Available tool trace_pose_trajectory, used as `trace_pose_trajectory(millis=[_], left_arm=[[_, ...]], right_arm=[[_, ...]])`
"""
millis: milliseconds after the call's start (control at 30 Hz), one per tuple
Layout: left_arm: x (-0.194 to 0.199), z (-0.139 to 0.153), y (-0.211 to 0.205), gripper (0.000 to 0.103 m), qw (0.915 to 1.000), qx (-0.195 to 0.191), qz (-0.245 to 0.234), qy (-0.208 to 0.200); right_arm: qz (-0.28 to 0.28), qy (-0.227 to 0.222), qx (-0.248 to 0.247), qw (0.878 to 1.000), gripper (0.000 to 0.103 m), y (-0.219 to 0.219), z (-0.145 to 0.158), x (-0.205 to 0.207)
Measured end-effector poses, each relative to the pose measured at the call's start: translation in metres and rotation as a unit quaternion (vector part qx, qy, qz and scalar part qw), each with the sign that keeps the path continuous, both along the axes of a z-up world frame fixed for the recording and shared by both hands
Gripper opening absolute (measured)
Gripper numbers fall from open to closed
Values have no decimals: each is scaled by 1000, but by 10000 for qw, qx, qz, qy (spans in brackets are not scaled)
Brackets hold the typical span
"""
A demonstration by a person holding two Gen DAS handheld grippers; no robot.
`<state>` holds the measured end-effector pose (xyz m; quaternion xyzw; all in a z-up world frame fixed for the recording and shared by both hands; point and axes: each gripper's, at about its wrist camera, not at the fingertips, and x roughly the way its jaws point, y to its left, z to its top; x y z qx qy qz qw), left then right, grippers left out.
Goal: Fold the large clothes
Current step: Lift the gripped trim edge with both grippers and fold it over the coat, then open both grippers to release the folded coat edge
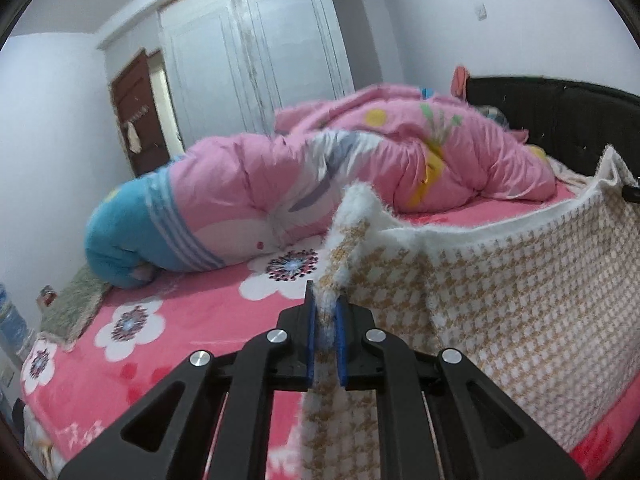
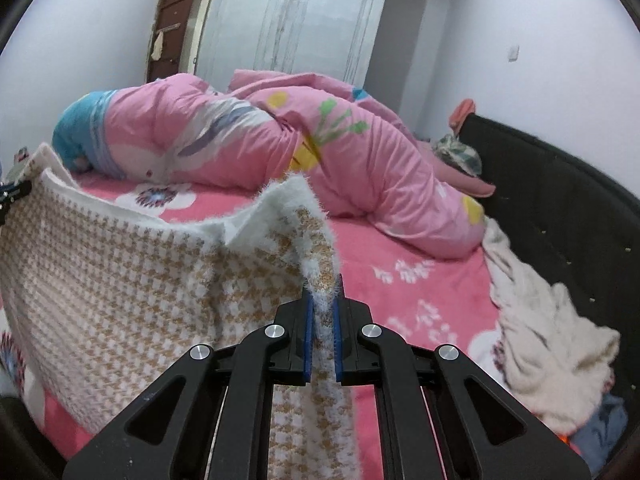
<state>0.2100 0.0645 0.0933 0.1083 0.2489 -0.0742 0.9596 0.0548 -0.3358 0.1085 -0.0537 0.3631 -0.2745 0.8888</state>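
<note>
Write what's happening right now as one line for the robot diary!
step: lifting sweater to fold | left gripper: shut on sweater | right gripper: shut on sweater | sweater: stretched between both, over bed

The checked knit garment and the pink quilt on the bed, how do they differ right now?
The checked knit garment is tan-and-white houndstooth with a fuzzy white edge; the pink quilt is smooth, printed with cartoon shapes and a blue end. The garment hangs stretched between the left gripper and right gripper, both shut on its edge; the quilt lies bunched in a heap, untouched. The garment looks thin, the quilt puffy. Both are over the pink flowered bed sheet.
</note>
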Motion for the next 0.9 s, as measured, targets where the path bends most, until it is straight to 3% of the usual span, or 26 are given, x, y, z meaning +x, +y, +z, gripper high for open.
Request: trace_pose_trajectory(millis=[133,233,300,333,367,400,433,500,567,633,700,767,833,867,900], left_arm=[[76,-45,-9,8,9967,-79,-43,807],[125,-112,-9,13,9835,-166,93,1799],[139,-141,-2,33,9739,-245,217,2246],[141,-149,9,39,9715,-466,305,2305],[139,-148,19,52,9704,-691,368,2283],[140,-146,30,61,9683,-922,419,2285],[139,-142,41,62,9660,-1128,477,2278],[137,-127,60,63,9642,-1452,556,2149],[134,-107,66,62,9688,-1535,616,1848],[135,-92,56,63,9674,-1799,253,1764],[140,-93,34,67,9621,-1956,-47,1898],[152,-106,7,68,9582,-1862,-286,2152],[167,-132,-14,69,9559,-1549,-156,2489],[178,-152,-19,70,9513,-1358,65,2769],[184,-162,-15,77,9456,-1401,212,2928]], right_arm=[[-142,401,496,9979,6,-46,-51,47],[-262,959,1029,9897,10,-79,-113,70],[-336,1292,1292,9826,19,-94,-146,73],[-383,1325,1377,9808,40,-99,-154,70],[-431,1290,1444,9801,54,-104,-155,65],[-475,1126,1602,9795,58,-111,-151,56],[-495,1006,1737,9784,60,-117,-145,50],[-578,632,2030,9754,61,-128,-124,35],[-568,268,2213,9732,61,-131,-106,25],[-348,120,2492,9677,62,-125,-97,37],[-16,306,2763,9606,61,-111,-105,63],[145,614,2935,9539,60,-99,-126,92],[-26,923,3175,9438,59,-99,-153,108],[-194,1111,3222,9399,58,-103,-167,114],[-358,1224,3253,9370,57,-109,-177,116]])
